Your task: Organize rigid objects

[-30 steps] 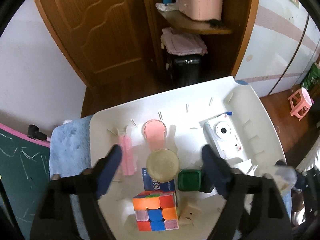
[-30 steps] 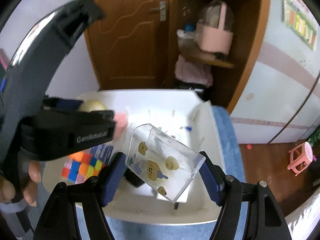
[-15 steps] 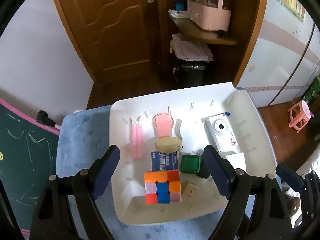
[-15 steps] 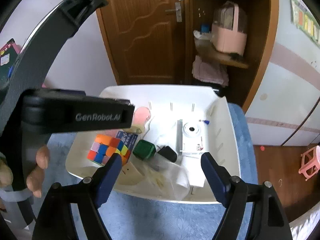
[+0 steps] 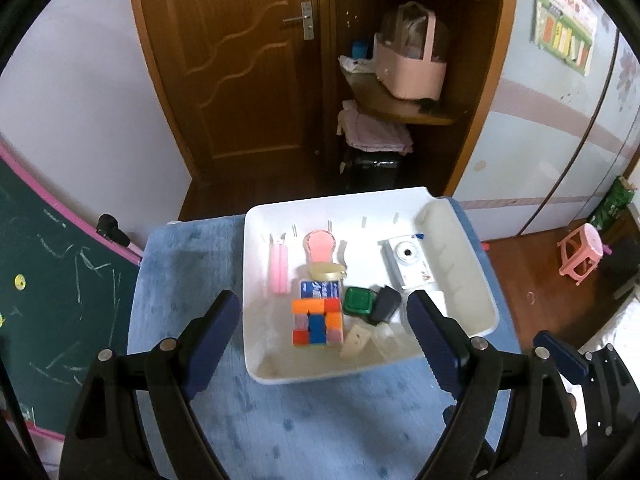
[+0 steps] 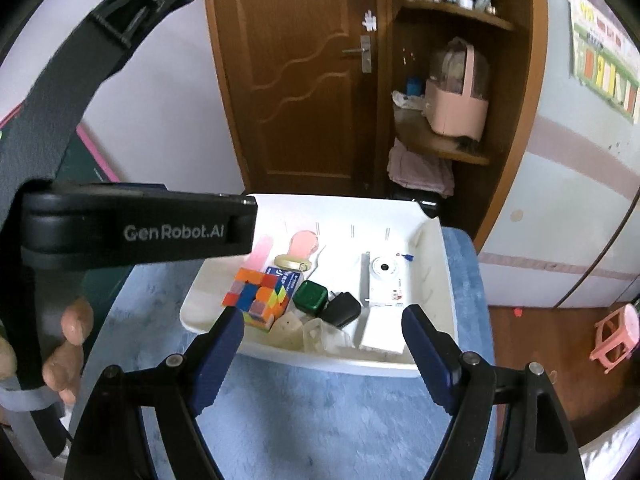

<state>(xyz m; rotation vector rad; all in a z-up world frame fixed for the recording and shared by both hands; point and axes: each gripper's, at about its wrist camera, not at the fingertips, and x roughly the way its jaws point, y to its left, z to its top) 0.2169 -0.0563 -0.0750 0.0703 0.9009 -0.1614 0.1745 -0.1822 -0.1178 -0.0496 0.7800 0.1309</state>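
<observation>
White plastic tray (image 5: 460, 248) is set on blue mat (image 5: 280, 420); puzzle cube (image 5: 317, 322), camera (image 5: 406, 262), green box (image 5: 357, 301) are grouped inside, seemingly sorted. Left gripper (image 5: 326, 328) and right gripper (image 6: 322, 338) are held wide, empty, above near rim.

Cube (image 5: 317, 322) in tray (image 5: 472, 276), left of camera (image 5: 407, 261)

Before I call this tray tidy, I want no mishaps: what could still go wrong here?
The clear plastic box lies tilted against the near wall of the white tray, so it may shift. The items are packed close: lifting the green box could nudge the black case and cube.
</observation>
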